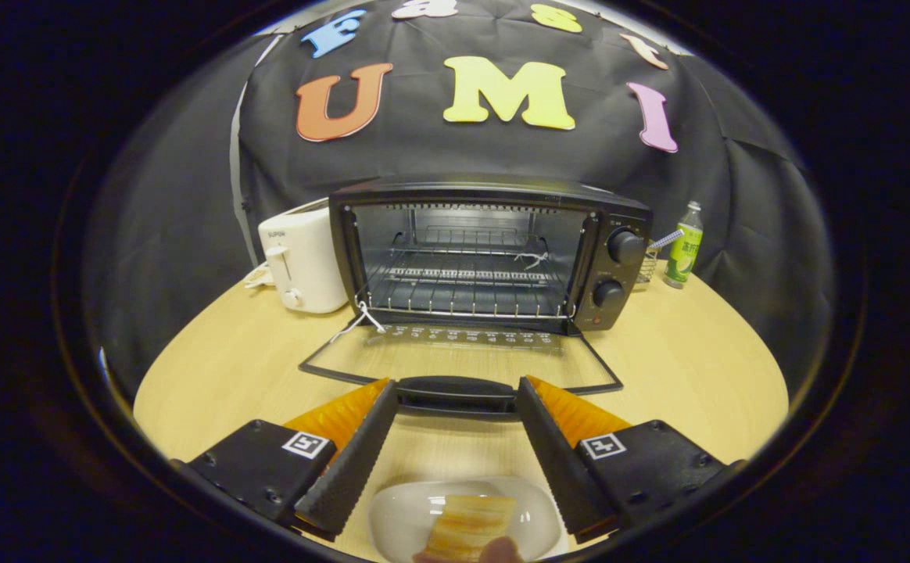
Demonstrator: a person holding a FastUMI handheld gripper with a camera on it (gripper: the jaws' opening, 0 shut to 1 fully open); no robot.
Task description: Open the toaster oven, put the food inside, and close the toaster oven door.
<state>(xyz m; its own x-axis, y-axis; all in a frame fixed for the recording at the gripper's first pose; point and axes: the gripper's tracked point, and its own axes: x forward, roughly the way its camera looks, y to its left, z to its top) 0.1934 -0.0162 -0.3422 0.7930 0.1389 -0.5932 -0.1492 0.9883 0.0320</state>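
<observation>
Tool [456,407]: spread wide, gripping nothing; fingertips flanking the door handle without pressing on it.

Toaster oven [490,254]: straight ahead of the tool, on the surface [252,352]; cavity open, wire rack [467,293] bare.

Door [463,356]: folded flat toward the tool, glass lying just over the surface; handle [457,393] right between the fingertips.

Food [471,528]: pale layered slice, possibly toast or pastry, hard to tell this low in the view; resting on a small white plate [392,520], below and behind the fingertips, between the finger bases.

Handling of food: likely light, dry, crumbly; liable to crush or flake under a hard squeeze. Best taken across the two long flat sides, near the middle, with gentle pressure, kept level.

Handling of door: stiff, hinged at the oven's lower edge; handle the only sound hold for closing.

Stage: opening done, loading not yet begun.

Bystanders: white toaster [302,262] left of the oven; green bottle [684,246] right of it, both well beyond the tool.
</observation>
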